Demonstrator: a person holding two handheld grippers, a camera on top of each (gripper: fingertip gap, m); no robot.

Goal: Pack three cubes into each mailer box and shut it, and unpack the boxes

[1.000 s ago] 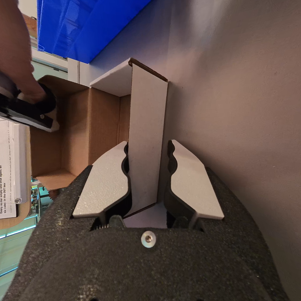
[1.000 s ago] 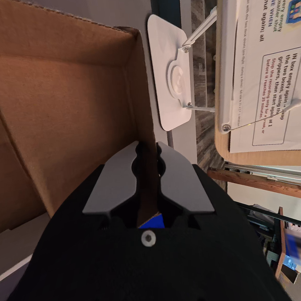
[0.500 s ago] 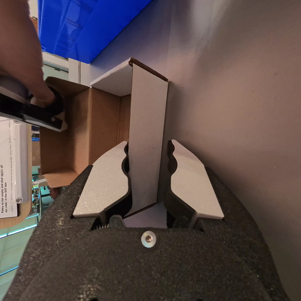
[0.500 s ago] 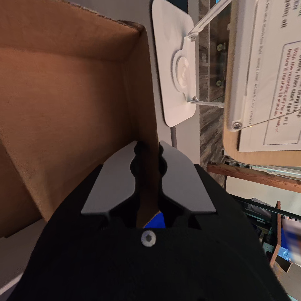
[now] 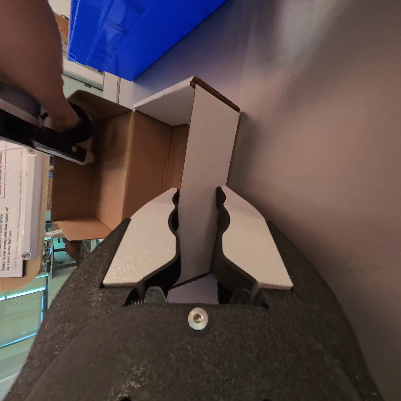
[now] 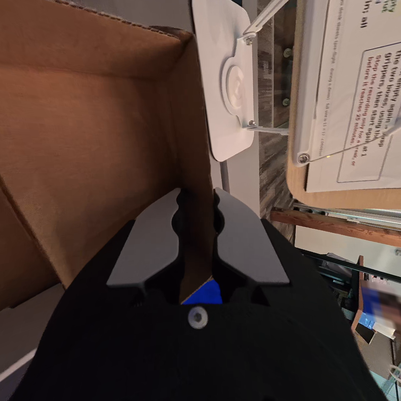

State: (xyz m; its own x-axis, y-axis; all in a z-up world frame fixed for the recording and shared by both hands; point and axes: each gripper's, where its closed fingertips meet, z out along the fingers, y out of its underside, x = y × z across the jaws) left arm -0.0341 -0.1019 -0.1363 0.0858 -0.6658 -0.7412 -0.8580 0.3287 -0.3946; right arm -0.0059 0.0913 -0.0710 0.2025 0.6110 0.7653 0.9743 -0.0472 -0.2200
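Observation:
An open mailer box, white outside and brown inside [image 5: 147, 165], lies on the grey table [image 5: 314, 173]. No cube shows in it. My left gripper [image 5: 197, 191] straddles the box's white wall [image 5: 210, 152], one finger inside and one outside, with both closed against it. My right gripper [image 6: 197, 191] is closed on the brown side flap [image 6: 195, 152] of the raised lid [image 6: 97, 130]. The right gripper also shows in the left wrist view [image 5: 85, 152], held by a hand at the lid's edge.
A blue bin [image 5: 134, 32] stands behind the box. A framed instruction sheet [image 6: 358, 86] on a white stand base [image 6: 227, 86] is close beside the lid, and it also shows in the left wrist view [image 5: 13, 206]. A blurred patch sits at the lower right. About 20 centimeters separates my left fingertips from my right.
My left fingers have closed in on the white wall. My right gripper has swung the lid a little by its flap, and its finger gap has widened slightly.

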